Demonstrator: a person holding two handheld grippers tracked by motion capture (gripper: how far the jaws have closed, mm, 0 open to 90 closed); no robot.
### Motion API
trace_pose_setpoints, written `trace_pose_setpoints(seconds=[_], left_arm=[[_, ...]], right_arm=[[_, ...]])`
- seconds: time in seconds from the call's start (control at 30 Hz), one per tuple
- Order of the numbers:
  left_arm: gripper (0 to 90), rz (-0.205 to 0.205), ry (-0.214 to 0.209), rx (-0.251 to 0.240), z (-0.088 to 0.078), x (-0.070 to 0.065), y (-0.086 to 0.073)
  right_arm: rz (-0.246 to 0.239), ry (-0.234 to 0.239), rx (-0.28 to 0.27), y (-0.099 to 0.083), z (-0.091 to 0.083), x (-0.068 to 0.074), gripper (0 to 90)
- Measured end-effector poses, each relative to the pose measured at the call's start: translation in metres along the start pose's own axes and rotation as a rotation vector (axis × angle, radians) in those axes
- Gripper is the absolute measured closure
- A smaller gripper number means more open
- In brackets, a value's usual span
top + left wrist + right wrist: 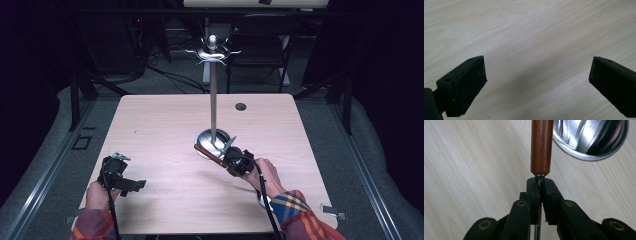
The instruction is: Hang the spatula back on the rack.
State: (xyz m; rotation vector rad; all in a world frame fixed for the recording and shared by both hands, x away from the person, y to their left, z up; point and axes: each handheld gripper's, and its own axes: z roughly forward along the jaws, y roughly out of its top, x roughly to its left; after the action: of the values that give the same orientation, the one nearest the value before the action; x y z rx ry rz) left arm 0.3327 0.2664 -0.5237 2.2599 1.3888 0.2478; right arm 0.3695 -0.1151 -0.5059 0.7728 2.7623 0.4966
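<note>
Right gripper (539,185), jaws clamped on the metal shank of a wooden-handled utensil (541,147), holds it beside the stand's steel base (584,152). Left gripper (536,75), jaws apart, hovers over bare table (529,30).

Left gripper (131,185) rested low at table's near left, jaws wide. Right gripper (226,154) angled up-left, jaws clamped tight.

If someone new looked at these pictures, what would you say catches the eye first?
First comes the tall metal stand, rising from its round base at the table's middle, with curled hooks on top. Next, the right gripper, shut on the thin metal shank of a wooden-handled utensil beside that base. The left gripper rests open over bare wood at the near left.
</note>
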Motion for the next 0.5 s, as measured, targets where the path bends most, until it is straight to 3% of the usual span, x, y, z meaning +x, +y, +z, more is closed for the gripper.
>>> trace_pose_setpoints(seconds=[0.5], left_arm=[[1.1,0.006,0.004,0.005,0.001,-0.001,0.0]], right_arm=[[0.039,-0.016,-0.058,-0.005,-0.017,-0.009,84.0]])
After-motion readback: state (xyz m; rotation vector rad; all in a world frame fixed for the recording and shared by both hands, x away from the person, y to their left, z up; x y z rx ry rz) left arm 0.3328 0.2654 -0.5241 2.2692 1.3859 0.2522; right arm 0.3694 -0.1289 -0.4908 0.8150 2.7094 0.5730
